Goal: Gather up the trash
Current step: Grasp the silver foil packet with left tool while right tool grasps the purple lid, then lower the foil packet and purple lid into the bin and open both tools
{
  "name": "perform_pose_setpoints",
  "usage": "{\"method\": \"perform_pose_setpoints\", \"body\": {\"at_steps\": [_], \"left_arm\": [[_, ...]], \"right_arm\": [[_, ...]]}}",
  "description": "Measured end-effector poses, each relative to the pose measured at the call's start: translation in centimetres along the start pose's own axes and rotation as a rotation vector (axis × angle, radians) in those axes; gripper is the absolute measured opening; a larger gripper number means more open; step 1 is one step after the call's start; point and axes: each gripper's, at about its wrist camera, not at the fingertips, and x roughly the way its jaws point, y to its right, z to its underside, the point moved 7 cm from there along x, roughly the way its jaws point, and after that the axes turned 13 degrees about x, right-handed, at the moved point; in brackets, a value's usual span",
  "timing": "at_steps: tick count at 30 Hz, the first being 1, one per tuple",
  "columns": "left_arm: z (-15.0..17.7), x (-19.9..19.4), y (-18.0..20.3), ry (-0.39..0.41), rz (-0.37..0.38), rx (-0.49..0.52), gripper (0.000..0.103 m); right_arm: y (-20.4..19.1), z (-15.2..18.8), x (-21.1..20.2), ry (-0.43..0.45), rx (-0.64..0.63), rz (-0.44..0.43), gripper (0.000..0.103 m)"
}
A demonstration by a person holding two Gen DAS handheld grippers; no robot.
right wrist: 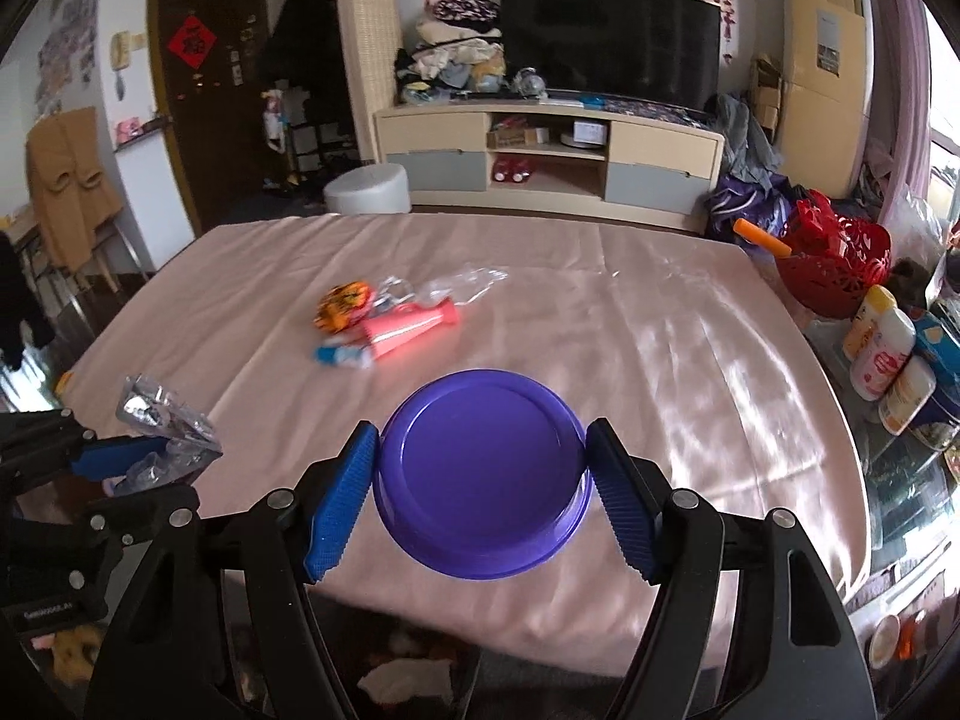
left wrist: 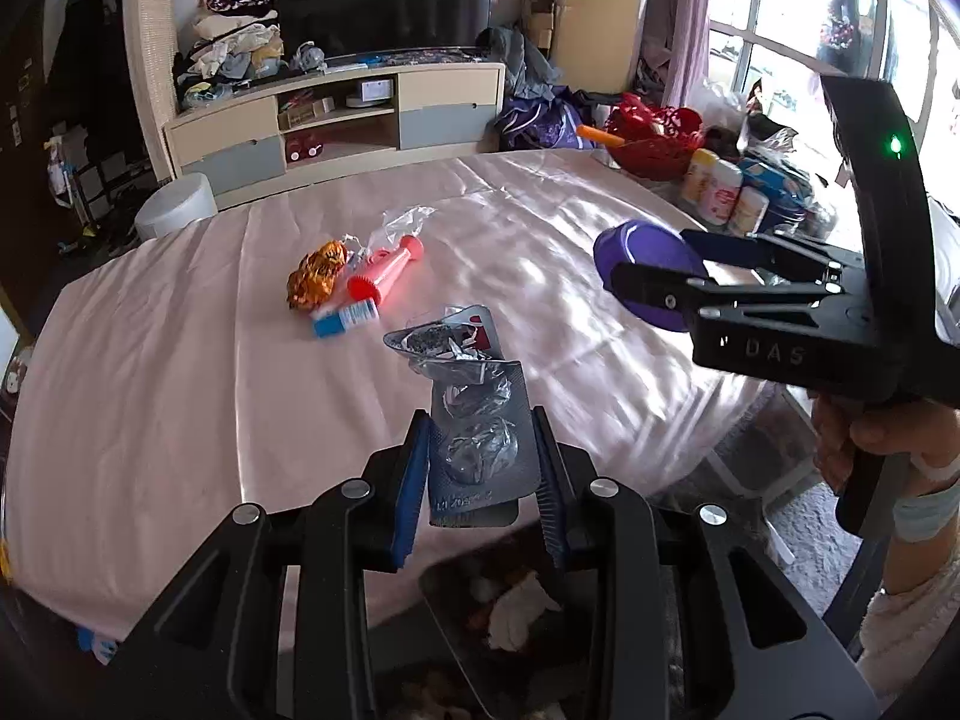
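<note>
My left gripper (left wrist: 483,471) is shut on a silver blister pack (left wrist: 480,444) with crumpled foil, held above the near table edge; it also shows in the right wrist view (right wrist: 162,426). My right gripper (right wrist: 480,480) is shut on a purple plastic lid (right wrist: 483,468), held above the pink tablecloth (right wrist: 660,360); the lid also shows in the left wrist view (left wrist: 645,267). On the cloth lie an orange wrapper (left wrist: 315,279), a pink tube (left wrist: 387,270), a blue-white wrapper (left wrist: 345,318) and clear plastic film (left wrist: 402,222).
A dark bin with white crumpled trash (left wrist: 516,606) sits below the near table edge. A red basket (right wrist: 834,267) and several bottles (right wrist: 882,348) stand at the right. A white stool (right wrist: 367,187) and a TV cabinet (right wrist: 540,150) lie beyond the table.
</note>
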Motion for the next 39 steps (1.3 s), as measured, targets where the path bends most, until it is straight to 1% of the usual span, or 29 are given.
{"method": "perform_pose_setpoints", "body": {"at_steps": [8, 13, 18, 22, 24, 30, 34, 39], "left_arm": [[2.8, -3.2, 2.4, 0.026, 0.014, -0.014, 0.031], [5.6, -3.3, 4.1, 0.019, 0.062, -0.052, 0.031], [9.6, -0.9, 5.5, -0.043, 0.125, -0.141, 0.031], [12.2, 1.3, 6.0, -0.104, 0.115, -0.161, 0.031], [13.5, 2.5, 6.3, -0.138, 0.129, -0.176, 0.031], [16.5, 5.7, 7.2, -0.220, 0.166, -0.206, 0.031], [18.3, 7.6, 7.3, -0.272, 0.174, -0.215, 0.031], [19.5, 9.0, 6.6, -0.310, 0.179, -0.236, 0.031]], "right_arm": [[-0.6, 4.2, -3.6, -0.008, -0.011, -0.031, 0.072], [-0.9, 7.6, -3.6, -0.054, -0.018, -0.036, 0.072], [-0.2, 11.3, -2.3, -0.126, 0.021, -0.038, 0.072], [0.7, 13.8, -1.1, -0.173, 0.074, -0.036, 0.072], [1.0, 15.0, -0.6, -0.194, 0.098, -0.038, 0.072], [1.1, 17.7, 1.1, -0.256, 0.165, -0.064, 0.072], [1.2, 19.3, 2.7, -0.300, 0.206, -0.066, 0.072], [1.2, 20.2, 4.5, -0.346, 0.237, -0.068, 0.072]]}}
